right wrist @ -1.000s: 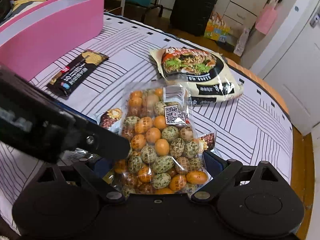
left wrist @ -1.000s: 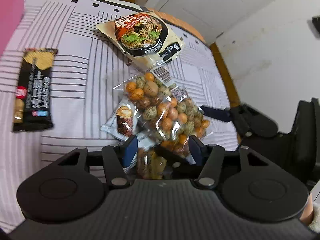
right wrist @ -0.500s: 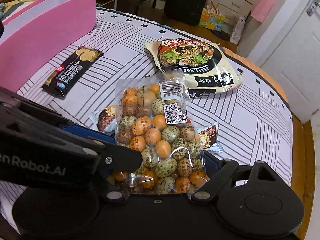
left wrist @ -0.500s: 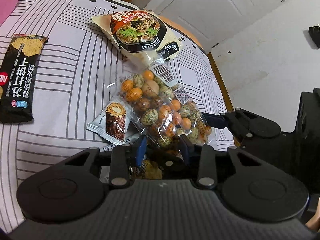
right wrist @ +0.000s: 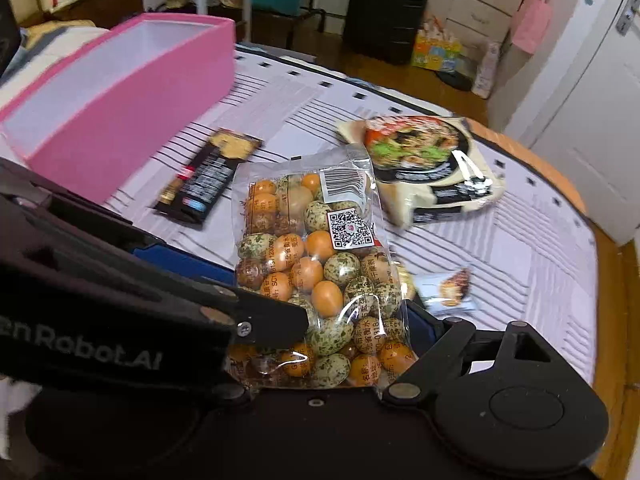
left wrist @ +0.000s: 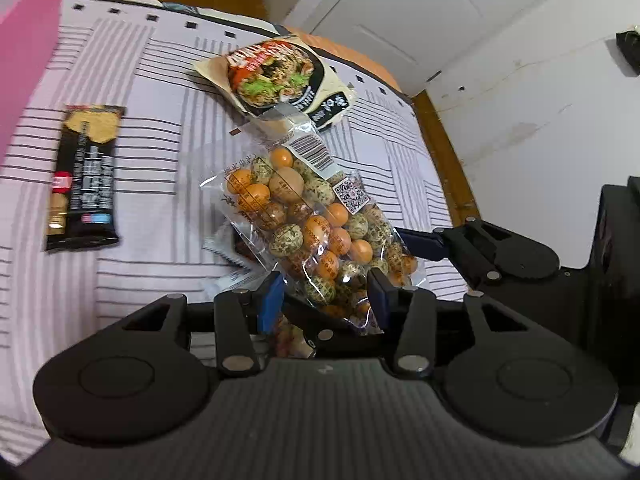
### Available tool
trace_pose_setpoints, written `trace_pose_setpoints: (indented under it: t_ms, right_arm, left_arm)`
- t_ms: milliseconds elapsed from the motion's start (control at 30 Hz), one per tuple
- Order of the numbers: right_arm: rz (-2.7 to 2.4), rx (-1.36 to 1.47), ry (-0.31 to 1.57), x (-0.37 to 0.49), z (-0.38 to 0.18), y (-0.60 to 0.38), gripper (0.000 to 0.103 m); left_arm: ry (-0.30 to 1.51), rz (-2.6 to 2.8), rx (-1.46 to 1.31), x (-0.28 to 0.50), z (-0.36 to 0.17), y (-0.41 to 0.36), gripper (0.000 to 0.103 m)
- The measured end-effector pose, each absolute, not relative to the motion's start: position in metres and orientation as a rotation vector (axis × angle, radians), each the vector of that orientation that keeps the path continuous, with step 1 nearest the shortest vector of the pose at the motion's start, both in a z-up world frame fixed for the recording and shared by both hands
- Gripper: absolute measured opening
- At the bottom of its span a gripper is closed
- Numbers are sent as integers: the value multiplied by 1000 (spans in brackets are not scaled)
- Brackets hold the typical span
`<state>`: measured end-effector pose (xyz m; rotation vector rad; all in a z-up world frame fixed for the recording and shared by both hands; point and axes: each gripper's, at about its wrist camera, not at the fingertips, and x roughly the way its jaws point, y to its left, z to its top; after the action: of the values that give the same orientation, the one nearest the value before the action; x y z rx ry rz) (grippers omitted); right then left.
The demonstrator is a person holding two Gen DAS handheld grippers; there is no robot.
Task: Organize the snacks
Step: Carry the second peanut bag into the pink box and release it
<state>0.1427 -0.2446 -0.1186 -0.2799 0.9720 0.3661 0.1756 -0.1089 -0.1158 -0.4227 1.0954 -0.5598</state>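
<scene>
Right wrist: pink box (right wrist: 132,120) empty; both grippers pinching egg bag (right wrist: 320,272).

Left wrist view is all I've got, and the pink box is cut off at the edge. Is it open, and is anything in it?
Observer: The pink box is open-topped. The part of the inside that shows is white, with no snack in it.
Operator: Anything hidden behind the egg bag?
Observer: Yes, a small packet lies on the cloth, just right of the bag in the right wrist view.
Operator: What's past the cloth's far edge?
Observer: A black suitcase stands upright there.
</scene>
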Motion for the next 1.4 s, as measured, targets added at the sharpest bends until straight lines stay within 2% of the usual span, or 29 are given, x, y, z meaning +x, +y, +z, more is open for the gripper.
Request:
trace_pose_setpoints:
  t_ms: [367, 900, 1200, 1300, 1400]
  right_arm:
    - [435, -180, 961, 100, -106, -215, 89]
    - [452, -126, 857, 43, -68, -152, 89]
    - [572, -251, 730, 68, -31, -92, 89]
    - [628, -270, 672, 88, -29, -73, 89]
    - [669, -279, 654, 109, -32, -56, 89]
  left_arm:
    - [1167, -485, -309, 142, -83, -80, 43]
    - [1063, -423, -244, 71, -38, -15, 45]
    - [968, -358, -270, 71, -6, 45, 46]
    - [940, -329, -295, 82, 0, 69, 52]
    - [914, -300, -313, 97, 1, 92, 52]
